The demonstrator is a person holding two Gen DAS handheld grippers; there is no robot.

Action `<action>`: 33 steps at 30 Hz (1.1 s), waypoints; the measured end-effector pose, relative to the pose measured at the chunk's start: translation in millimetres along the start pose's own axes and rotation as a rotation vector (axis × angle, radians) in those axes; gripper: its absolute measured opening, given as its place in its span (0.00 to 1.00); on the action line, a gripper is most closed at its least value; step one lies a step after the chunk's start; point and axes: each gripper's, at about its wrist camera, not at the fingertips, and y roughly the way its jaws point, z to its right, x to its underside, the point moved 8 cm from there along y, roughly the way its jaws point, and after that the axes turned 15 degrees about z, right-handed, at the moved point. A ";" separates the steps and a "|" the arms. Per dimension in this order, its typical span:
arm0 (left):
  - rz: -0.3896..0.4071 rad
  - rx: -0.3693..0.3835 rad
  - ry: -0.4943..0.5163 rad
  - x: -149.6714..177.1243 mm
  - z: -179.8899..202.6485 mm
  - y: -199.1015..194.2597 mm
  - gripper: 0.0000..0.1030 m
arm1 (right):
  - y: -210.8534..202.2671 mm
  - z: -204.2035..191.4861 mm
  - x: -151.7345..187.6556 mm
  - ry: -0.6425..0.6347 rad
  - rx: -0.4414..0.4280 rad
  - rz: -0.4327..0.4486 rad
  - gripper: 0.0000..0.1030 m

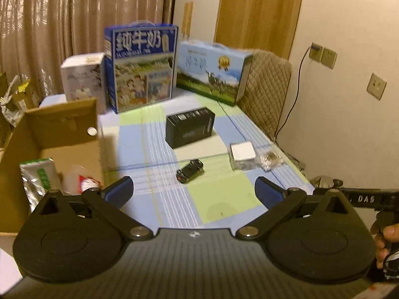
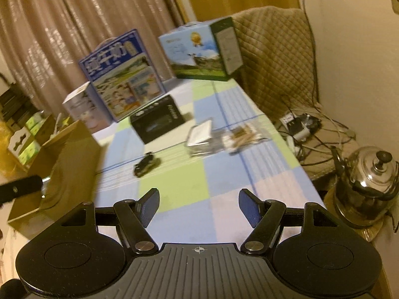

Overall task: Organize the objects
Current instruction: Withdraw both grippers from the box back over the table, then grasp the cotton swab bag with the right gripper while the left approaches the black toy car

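On the checked tablecloth lie a small black toy car [image 1: 190,171] [image 2: 146,166], a black box [image 1: 190,127] [image 2: 157,118], a white-topped clear case [image 1: 242,155] [image 2: 200,137] and a clear packet of brown bits [image 1: 270,159] [image 2: 245,135]. An open cardboard box [image 1: 53,134] [image 2: 72,164] at the left holds a green-and-silver pouch [image 1: 40,177] and a red-and-white packet [image 1: 83,180]. My left gripper [image 1: 194,191] is open above the near cloth, short of the car. My right gripper [image 2: 199,205] is open too, nothing between its fingers.
Two blue milk cartons [image 1: 142,67] [image 1: 212,72] and a white box [image 1: 83,76] stand at the table's far end. A quilted chair [image 1: 265,92] lines the right edge. A steel kettle [image 2: 369,182] and tangled cables [image 2: 306,129] sit off the table's right side.
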 end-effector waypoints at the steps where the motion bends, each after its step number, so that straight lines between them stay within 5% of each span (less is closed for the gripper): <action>1: -0.008 -0.004 0.005 5.3 3.4 7.9 0.99 | 3.9 6.7 0.4 0.004 0.008 0.005 0.66; 12: -0.054 -0.082 -0.016 54.1 8.3 91.8 0.99 | 61.6 53.7 -8.4 0.010 0.080 0.034 0.66; 26: -0.068 -0.034 0.103 81.5 6.2 180.5 0.99 | 141.2 62.0 -25.4 -0.132 0.114 0.045 0.66; 33: -0.100 -0.007 0.074 86.3 3.1 207.5 0.95 | 183.8 92.7 -20.3 0.209 0.104 -0.043 0.66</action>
